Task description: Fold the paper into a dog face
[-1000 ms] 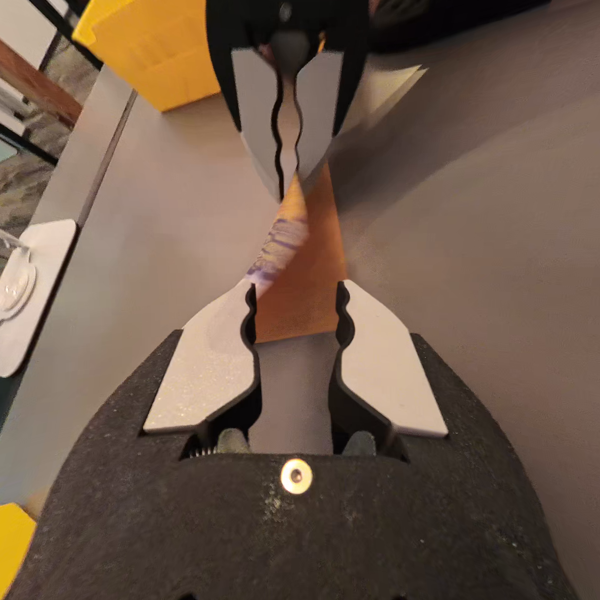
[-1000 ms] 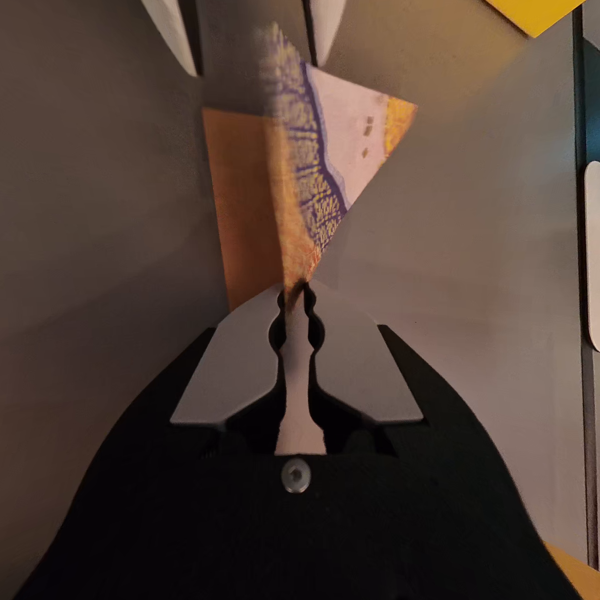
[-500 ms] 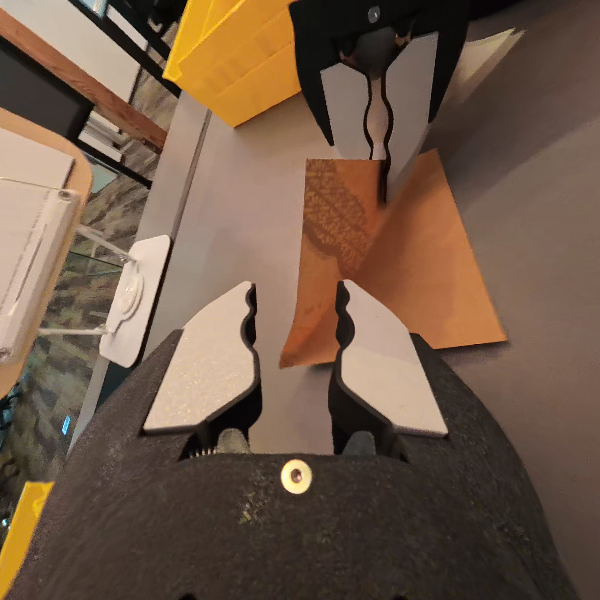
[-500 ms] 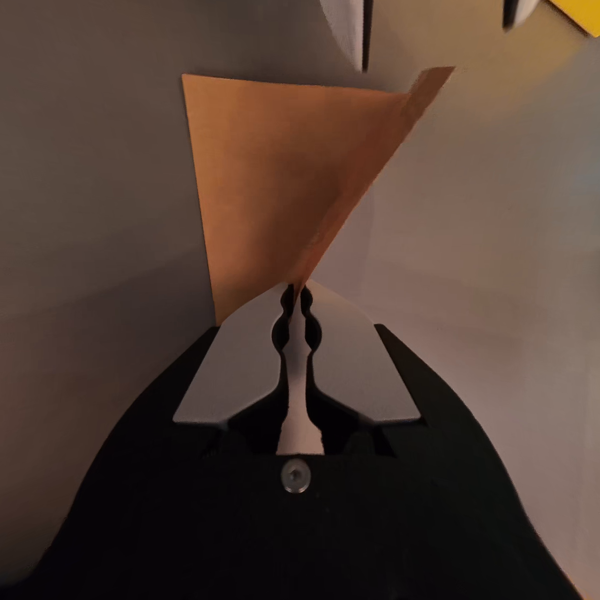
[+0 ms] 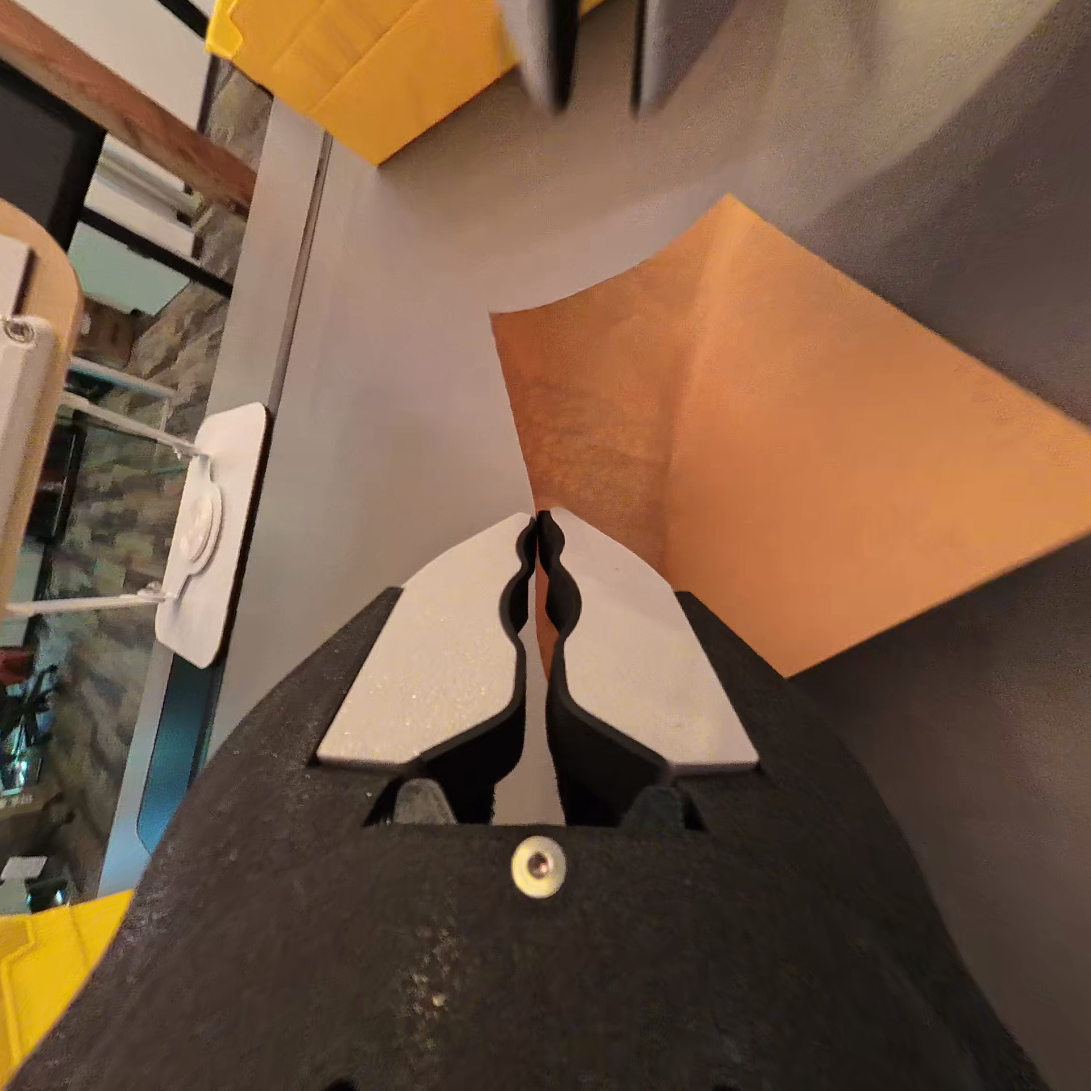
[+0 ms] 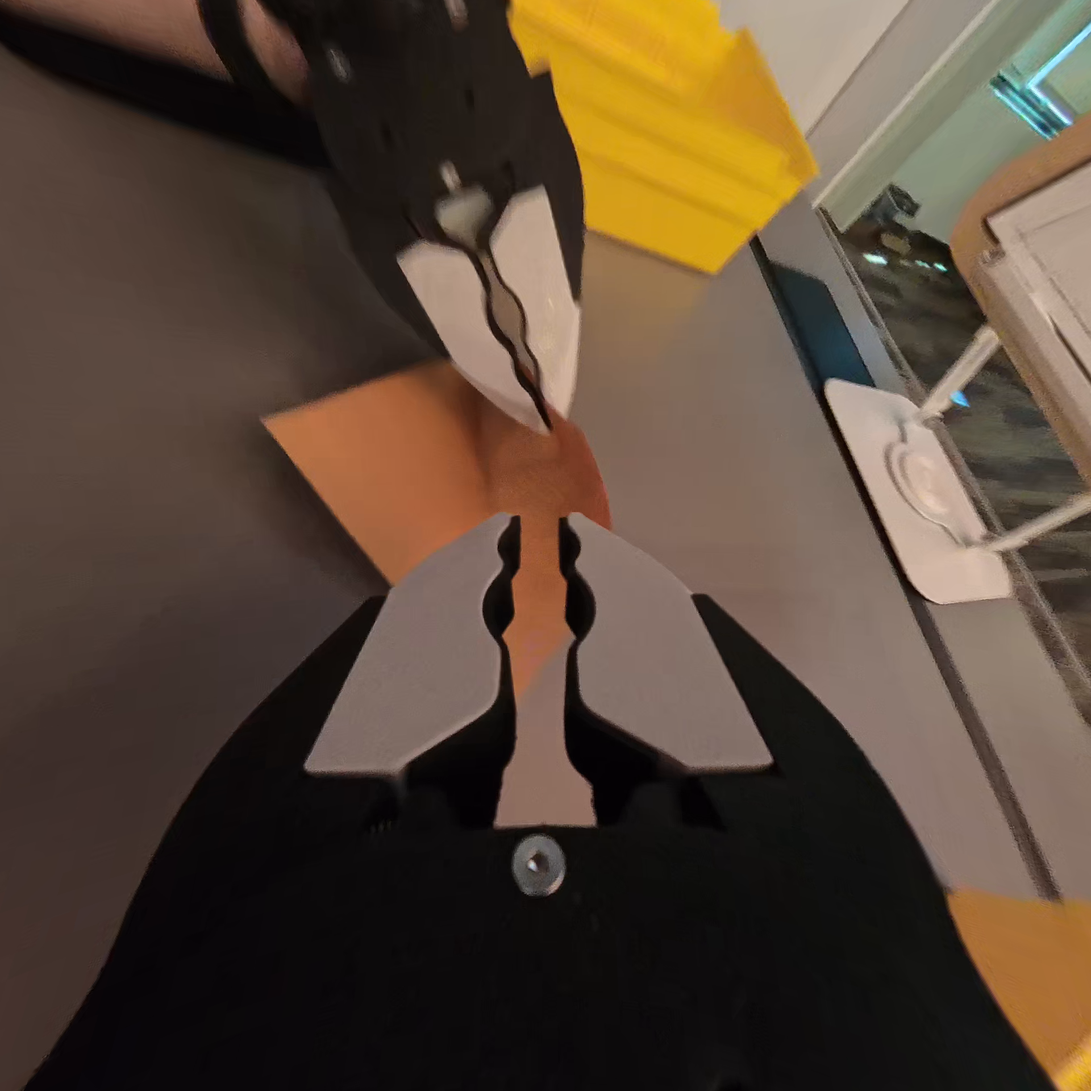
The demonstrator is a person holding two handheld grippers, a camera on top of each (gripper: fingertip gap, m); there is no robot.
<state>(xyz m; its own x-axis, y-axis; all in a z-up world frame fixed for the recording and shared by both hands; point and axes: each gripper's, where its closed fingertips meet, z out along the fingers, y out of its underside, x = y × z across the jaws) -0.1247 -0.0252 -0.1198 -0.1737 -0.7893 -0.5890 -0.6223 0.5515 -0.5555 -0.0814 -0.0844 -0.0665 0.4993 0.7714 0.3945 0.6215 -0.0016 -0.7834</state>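
An orange paper sheet (image 5: 826,472) lies partly lifted and curved on the grey table (image 5: 384,413). My left gripper (image 5: 537,522) is shut on the sheet's near left edge. The right wrist view shows it (image 6: 543,422) pinching the far side of the paper (image 6: 384,472). My right gripper (image 6: 540,522) is open by a narrow gap and hovers above the paper, holding nothing. It shows blurred at the top of the left wrist view (image 5: 599,109), fingers apart.
A yellow bin (image 5: 384,71) stands at the far side of the table and also shows in the right wrist view (image 6: 667,159). A white base with clear rods (image 5: 206,531) sits at the table's edge. Another yellow item (image 5: 47,974) lies near the left gripper. Left tips to right tips: about 10 centimeters.
My left gripper has shut on the paper's edge. My right gripper has let go of the paper, opened slightly and pulled back. The patterned side no longer shows.
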